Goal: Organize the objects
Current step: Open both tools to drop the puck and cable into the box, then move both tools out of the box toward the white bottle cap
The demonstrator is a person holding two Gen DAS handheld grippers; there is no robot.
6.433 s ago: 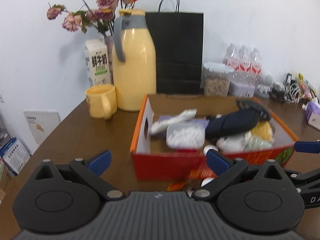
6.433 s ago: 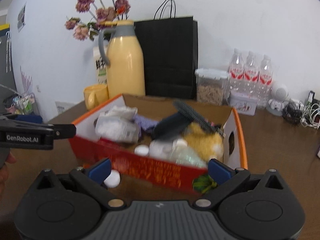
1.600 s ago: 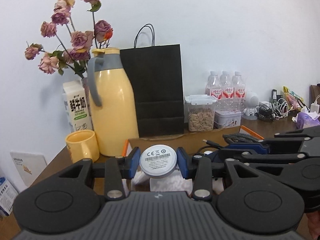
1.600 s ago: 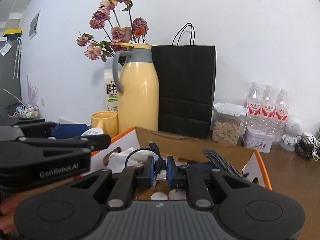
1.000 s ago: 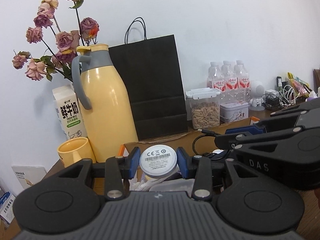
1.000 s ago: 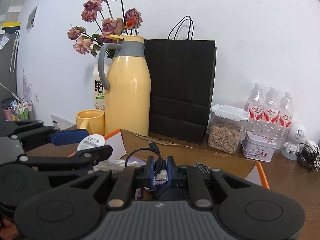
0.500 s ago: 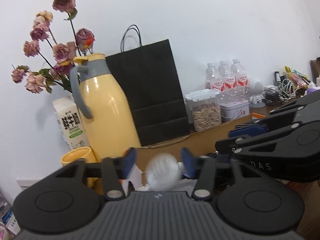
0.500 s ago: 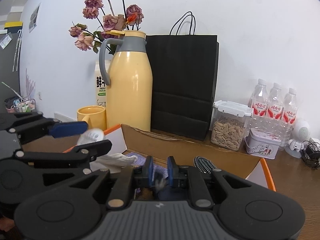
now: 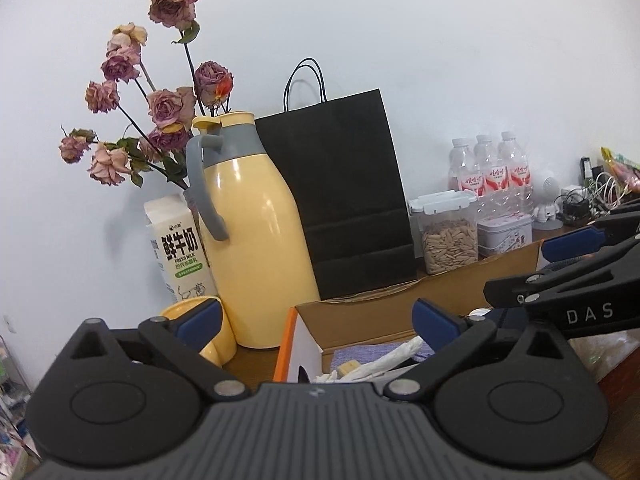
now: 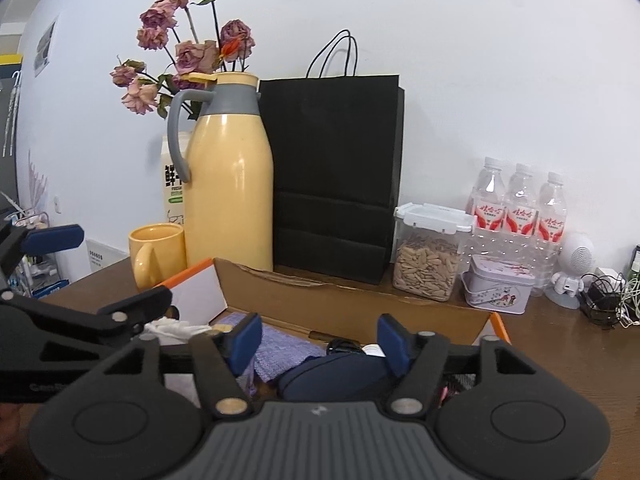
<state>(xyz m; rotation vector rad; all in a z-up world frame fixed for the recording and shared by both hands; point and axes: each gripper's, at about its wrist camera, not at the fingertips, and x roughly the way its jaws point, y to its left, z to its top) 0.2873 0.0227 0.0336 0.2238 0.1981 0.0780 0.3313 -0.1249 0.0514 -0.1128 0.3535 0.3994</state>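
Hovering over cardboard box (image 10: 360,304), jaws just opened, empty

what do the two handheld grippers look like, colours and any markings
Both are matte black plastic with a ribbed grey top, round discs on each side and silver pivot screws. The left gripper and the right gripper each have blue finger pads. White "DAS" lettering shows on the right gripper's side in the left wrist view.

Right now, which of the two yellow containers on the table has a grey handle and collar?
The tall yellow jug beside the black paper bag. The short yellow mug in front of it is yellow all over.
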